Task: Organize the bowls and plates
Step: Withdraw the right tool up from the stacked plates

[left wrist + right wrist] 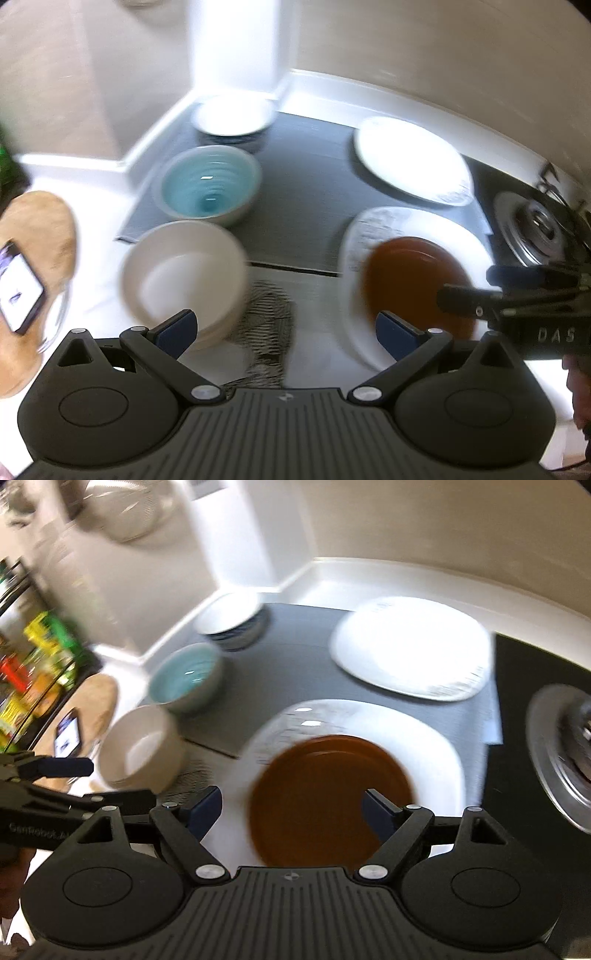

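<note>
A brown plate (328,794) lies on a white square plate (436,760); both show in the left wrist view, brown plate (410,273), white plate (461,236). A second white plate (410,646) lies further back. A cream bowl (184,273), a teal bowl (208,188) and a white bowl with a blue outside (232,114) line the left side. My left gripper (286,325) is open above the counter between the cream bowl and the brown plate. My right gripper (291,808) is open over the brown plate's near part, holding nothing.
A dark grey mat (306,206) lies under the far dishes. A wooden board (40,229) with a phone (18,288) is at the left. A stove burner (557,753) is at the right. A rack of packets (33,672) stands far left.
</note>
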{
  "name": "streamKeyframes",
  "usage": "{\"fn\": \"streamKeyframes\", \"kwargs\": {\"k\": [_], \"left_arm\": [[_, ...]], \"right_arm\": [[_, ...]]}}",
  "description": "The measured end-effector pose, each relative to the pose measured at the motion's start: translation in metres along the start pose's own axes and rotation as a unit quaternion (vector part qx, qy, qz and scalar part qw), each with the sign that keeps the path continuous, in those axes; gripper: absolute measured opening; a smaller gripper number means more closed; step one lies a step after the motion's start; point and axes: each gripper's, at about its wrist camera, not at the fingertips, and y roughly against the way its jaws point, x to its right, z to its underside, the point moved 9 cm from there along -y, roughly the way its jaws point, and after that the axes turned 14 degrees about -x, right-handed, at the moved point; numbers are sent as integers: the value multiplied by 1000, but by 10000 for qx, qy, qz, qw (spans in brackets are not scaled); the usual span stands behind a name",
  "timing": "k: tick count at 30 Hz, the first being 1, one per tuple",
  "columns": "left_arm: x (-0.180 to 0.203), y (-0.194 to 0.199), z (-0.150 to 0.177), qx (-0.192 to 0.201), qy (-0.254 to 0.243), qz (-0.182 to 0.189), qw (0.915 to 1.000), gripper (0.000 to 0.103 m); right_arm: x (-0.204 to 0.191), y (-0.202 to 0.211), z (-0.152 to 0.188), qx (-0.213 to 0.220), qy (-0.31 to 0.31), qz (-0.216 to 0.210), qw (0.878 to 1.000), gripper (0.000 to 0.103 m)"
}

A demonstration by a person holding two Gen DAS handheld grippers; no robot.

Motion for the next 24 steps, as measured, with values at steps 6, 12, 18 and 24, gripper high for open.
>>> {"fn": "streamKeyframes", "kwargs": {"k": [6, 12, 18, 24], "left_arm": [[-34, 16, 7, 203, 198, -126, 9995, 103], [-51, 26, -1, 436, 144, 6, 9989, 103], [-49, 35, -12, 703, -364, 198, 9967, 103], [-35, 26, -33, 611, -729, 403, 9946, 103]], "right_arm": [[-38, -9, -10, -39, 188, -23, 9998, 85], [-65, -4, -11, 69, 341, 95, 9994, 85], [-66, 1, -13, 234, -129, 354, 9990, 87], [-45, 15, -7, 488, -750, 586, 9943, 87]]}}
